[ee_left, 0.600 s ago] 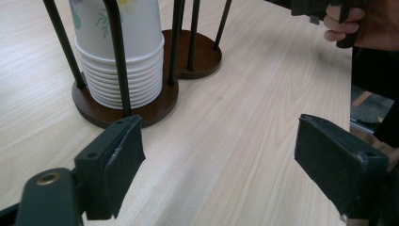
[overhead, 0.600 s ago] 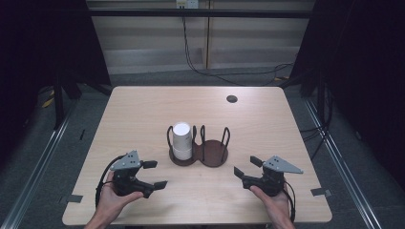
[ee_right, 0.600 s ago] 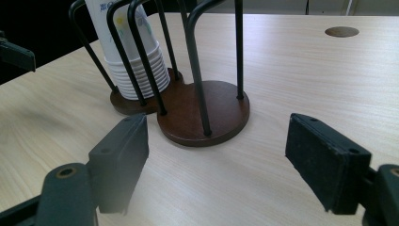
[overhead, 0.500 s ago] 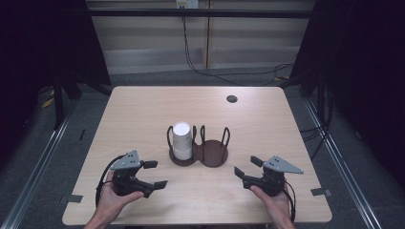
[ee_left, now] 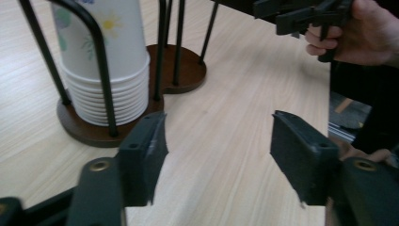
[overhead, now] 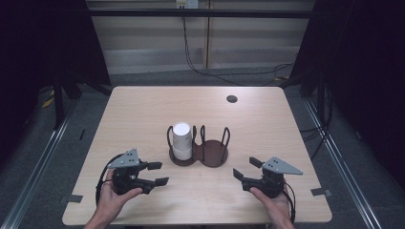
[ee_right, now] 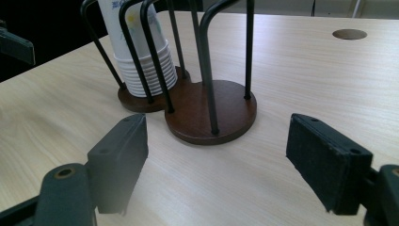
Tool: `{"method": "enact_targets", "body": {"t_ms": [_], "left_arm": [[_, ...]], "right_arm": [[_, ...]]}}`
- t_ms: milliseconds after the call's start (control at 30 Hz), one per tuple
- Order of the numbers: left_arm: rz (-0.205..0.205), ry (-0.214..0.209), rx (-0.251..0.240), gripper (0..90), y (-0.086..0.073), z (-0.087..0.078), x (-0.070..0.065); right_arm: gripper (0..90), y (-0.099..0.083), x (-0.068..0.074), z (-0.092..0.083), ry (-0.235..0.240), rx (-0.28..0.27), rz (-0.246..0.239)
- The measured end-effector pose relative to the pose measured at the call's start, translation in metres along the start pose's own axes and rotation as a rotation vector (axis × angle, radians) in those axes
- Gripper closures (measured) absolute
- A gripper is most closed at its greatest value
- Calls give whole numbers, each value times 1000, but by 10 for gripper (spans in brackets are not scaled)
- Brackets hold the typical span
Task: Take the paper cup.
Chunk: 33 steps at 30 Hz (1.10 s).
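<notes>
Holds one gripper in each hand, both low at the near edge of a light wooden table [overhead: 143,109].

Grips the left gripper [overhead: 157,173] at the near left corner, with its jaws pointing to the right and a little toward the middle of the table. Shows these jaws apart, with only bare table top between them and nothing clamped. Looks, from the left gripper view, past the jaws at the stack of paper cups [ee_left: 106,56], which is near but not touching.

Grips the right gripper [overhead: 244,167] at the near right side, pointing to the left, toward the middle. Shows its jaws also apart, wide, with bare wood between the pads and nothing held. Stands well apart from the left gripper, with the cup holder [overhead: 212,155] between the two and a little farther away.

Finds the cup holder at the middle of the table: a dark brown base of two joined round plates, with thin black wire loops rising upright around each plate. Finds the stack of paper cups in the left compartment, upside down, white with a small flower print, inside the wire loops and resting on the base. Leaves the right compartment without cups.

Notes a small round hole [overhead: 232,99] in the table top at the far right, well apart from everything else.
</notes>
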<state>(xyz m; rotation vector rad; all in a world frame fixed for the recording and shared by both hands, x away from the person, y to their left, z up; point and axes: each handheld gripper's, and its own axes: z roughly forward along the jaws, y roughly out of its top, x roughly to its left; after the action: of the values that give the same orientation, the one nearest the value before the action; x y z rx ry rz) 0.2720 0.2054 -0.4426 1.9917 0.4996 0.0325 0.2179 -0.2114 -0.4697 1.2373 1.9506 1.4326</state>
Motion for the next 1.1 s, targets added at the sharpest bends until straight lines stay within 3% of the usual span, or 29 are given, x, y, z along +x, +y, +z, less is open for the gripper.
{"method": "enact_targets", "body": {"t_ms": [133,200,233,267,367,500,600,733,833,1000,1100], "left_arm": [[11,-13,-8,458,1,2,-2],[52,-8,-9,479,4,2,-3],[52,-3,-17,479,5,2,-3],[37,-27,-28,473,9,1,-2],[56,-15,-19,468,16,-1,-2],[47,-11,-21,464,24,-4,-1],[38,-18,-30,440,27,-6,1],[12,3,-4,383,30,-4,5],[-21,-14,14,300,32,0,7],[-23,-24,18,247,45,0,10],[-4,-24,23,242,55,-1,13]], "right_arm": [[207,-1,1,1,2,8,5],[207,-1,1,0,-1,8,6],[207,-1,1,0,-1,8,6],[207,-1,1,0,1,9,7],[207,-1,0,1,7,9,11],[206,-1,0,-1,12,4,10],[204,-1,1,-2,15,4,11],[200,-1,2,-1,26,3,8],[201,-1,3,0,25,11,1],[202,-1,3,2,39,21,1],[202,-1,4,1,40,20,1]]}}
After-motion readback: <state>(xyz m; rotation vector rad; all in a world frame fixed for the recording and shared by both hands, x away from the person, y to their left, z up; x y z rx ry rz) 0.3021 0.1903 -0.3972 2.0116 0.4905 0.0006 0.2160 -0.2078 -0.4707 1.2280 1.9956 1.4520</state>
